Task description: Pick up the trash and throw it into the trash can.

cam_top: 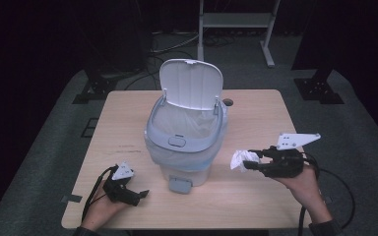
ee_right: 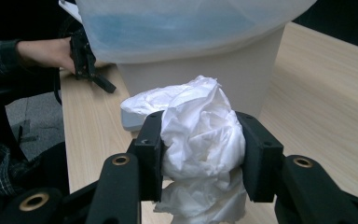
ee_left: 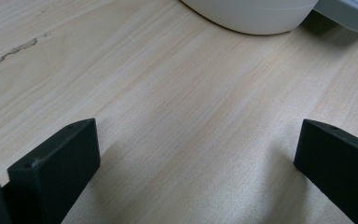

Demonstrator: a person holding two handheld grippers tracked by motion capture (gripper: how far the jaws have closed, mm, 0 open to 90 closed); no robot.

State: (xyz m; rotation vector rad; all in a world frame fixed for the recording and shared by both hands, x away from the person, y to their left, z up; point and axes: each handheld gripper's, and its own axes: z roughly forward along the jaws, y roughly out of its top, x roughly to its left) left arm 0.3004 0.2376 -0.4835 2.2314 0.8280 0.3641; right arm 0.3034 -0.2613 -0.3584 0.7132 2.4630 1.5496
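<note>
High view: right gripper (cam_top: 250, 161) clamped on a crumpled white paper wad (cam_top: 240, 160), held just above the table (cam_top: 256, 113) to the right of the bin (cam_top: 186, 140), near its base. Probably carried this way for a drop into the bin: lid (cam_top: 190, 82) tipped up and back, mouth open, clear liner bag visible inside. Bin rim higher than the wad, so a lift needed before any move leftward; the raised lid at the far side no obstacle. Left gripper (cam_top: 140, 194) resting low at the near left of the table, jaws spread, holding nothing, well clear of the route.

Left gripper view: jaws wide apart over bare wood, bin base at the far edge, a grey pedal to the right.

Right gripper view: wad (ee_right: 200, 135) squeezed between both pads, some paper hanging below. Bin wall (ee_right: 242, 65) directly ahead, liner bulging over the rim above; other hand and gripper far left.
</note>
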